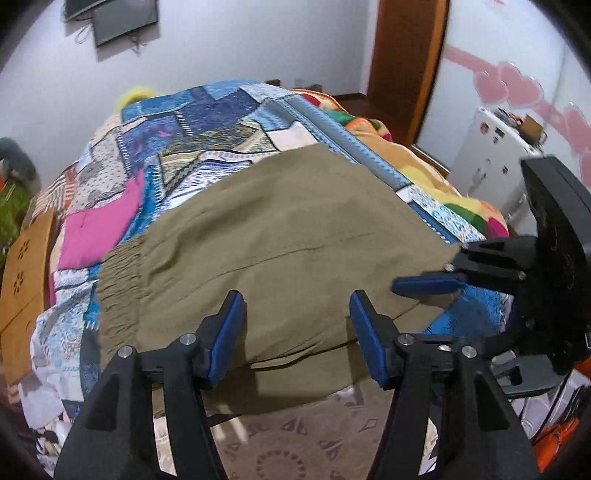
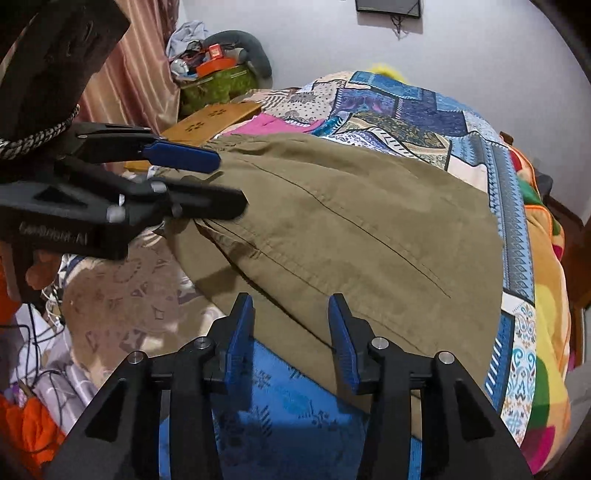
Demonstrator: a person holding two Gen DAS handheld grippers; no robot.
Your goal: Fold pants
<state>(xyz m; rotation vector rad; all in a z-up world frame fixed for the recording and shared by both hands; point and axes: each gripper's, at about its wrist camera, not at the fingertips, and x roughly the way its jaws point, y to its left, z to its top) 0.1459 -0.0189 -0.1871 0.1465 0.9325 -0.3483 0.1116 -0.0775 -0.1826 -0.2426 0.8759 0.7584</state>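
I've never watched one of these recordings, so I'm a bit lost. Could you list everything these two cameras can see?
pants: one, olive-brown, spread flat over the near edge of the bed
patchwork bedspread: one, mostly blue, covering the bed
pink cloth: one, lying on the bedspread beyond the waistband
multicoloured blanket: one, orange, yellow and green, along the bed's far side
wooden board: one, tan with flower cut-outs, beside the bed
screen: one, dark, on the wall
rug: one, brown patterned, on the floor
left gripper: black with blue pads, open over the pants
right gripper: same colours, open over the pants' near edge
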